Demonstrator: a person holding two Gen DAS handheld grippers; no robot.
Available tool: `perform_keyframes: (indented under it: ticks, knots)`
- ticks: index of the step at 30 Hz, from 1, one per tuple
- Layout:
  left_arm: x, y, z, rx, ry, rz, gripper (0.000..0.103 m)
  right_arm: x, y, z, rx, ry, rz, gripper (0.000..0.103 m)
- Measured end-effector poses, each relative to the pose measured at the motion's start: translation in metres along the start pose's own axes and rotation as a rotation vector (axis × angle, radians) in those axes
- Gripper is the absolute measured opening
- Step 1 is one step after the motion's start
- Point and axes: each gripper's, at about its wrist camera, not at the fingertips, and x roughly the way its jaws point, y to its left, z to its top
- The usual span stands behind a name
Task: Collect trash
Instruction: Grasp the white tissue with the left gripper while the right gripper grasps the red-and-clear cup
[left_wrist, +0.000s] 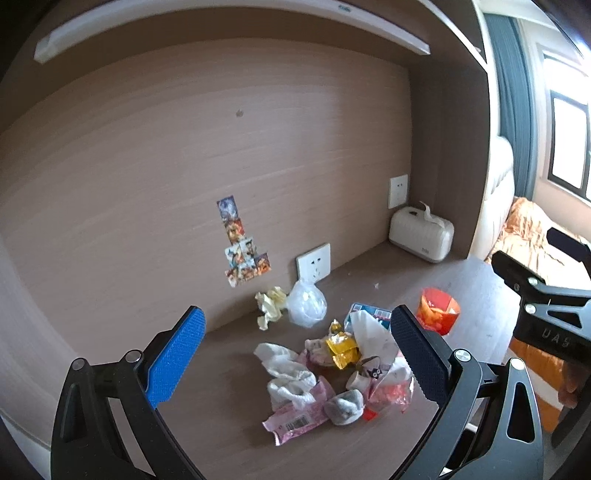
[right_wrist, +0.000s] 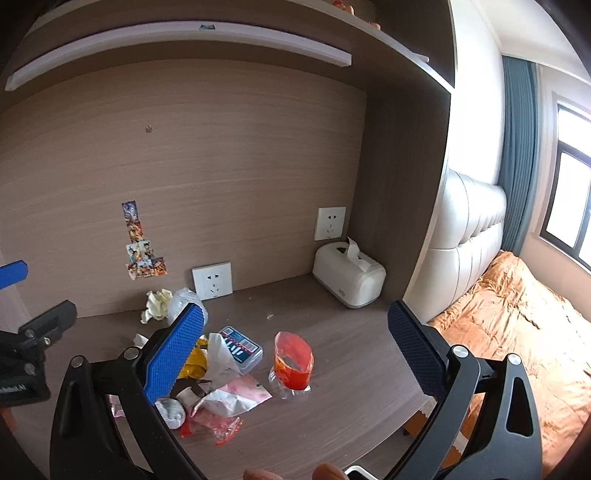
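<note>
On desk (right_wrist: 351, 373), 1 trash pile (left_wrist: 332, 373), 2 sockets, both tools (left_wrist: 297, 356) (right_wrist: 295, 354) apart, empty.

Matt wood-grain desk (right_wrist: 351, 369); crumpled paper (left_wrist: 271, 306); glossy plastic wrapper (left_wrist: 295, 421).

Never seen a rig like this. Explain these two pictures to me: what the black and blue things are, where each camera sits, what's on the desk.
No robot here: a person holds two hand-held tongs, each with a fisheye camera looking along its fingers. One picture is from the left tongs, the other from the right tongs. Both are open and hold nothing. On the wooden desk lies a trash pile: crumpled tissues, a pink wrapper, a gold wrapper, a clear plastic bag and an orange-labelled plastic cup. A white tissue box stands in the corner.
</note>
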Motion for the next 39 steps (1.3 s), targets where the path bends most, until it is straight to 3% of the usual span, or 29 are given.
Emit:
perform_keyframes:
  ticks: [4,7,9,12,15,33,35,37,39]
  knots:
    - [0.01,0.005,-0.003,-0.005,0.011,0.006,0.098,0.008,0.005,-0.009,-0.026,-0.051,0.042,0.1]
    - [0.022,0.007,-0.007,-0.006,0.009,-0.089,0.098,0.024,0.009,-0.015,-0.062,-0.007,-0.001,0.1]
    - [0.033,0.01,-0.01,-0.03,0.036,-0.108,0.098,0.034,0.004,-0.02,-0.036,0.034,0.022,0.1]
    - [0.053,0.01,-0.019,-0.035,0.083,-0.067,0.098,0.052,-0.006,-0.029,0.031,0.084,0.075,0.1]
    - [0.072,0.01,-0.03,-0.027,0.096,-0.032,0.098,0.066,-0.004,-0.038,0.003,0.088,0.035,0.1]
    - [0.181,0.018,-0.099,-0.048,0.258,-0.068,0.098,0.155,-0.013,-0.102,-0.004,0.207,0.091,0.1]
    - [0.19,0.019,-0.106,-0.041,0.279,-0.067,0.089,0.166,-0.013,-0.105,-0.012,0.223,0.108,0.1]
    - [0.201,0.019,-0.113,-0.036,0.32,-0.081,0.069,0.174,-0.013,-0.107,0.0,0.234,0.137,0.1]
    - [0.207,0.02,-0.118,-0.047,0.344,-0.094,0.059,0.18,-0.012,-0.108,0.004,0.243,0.153,0.1]
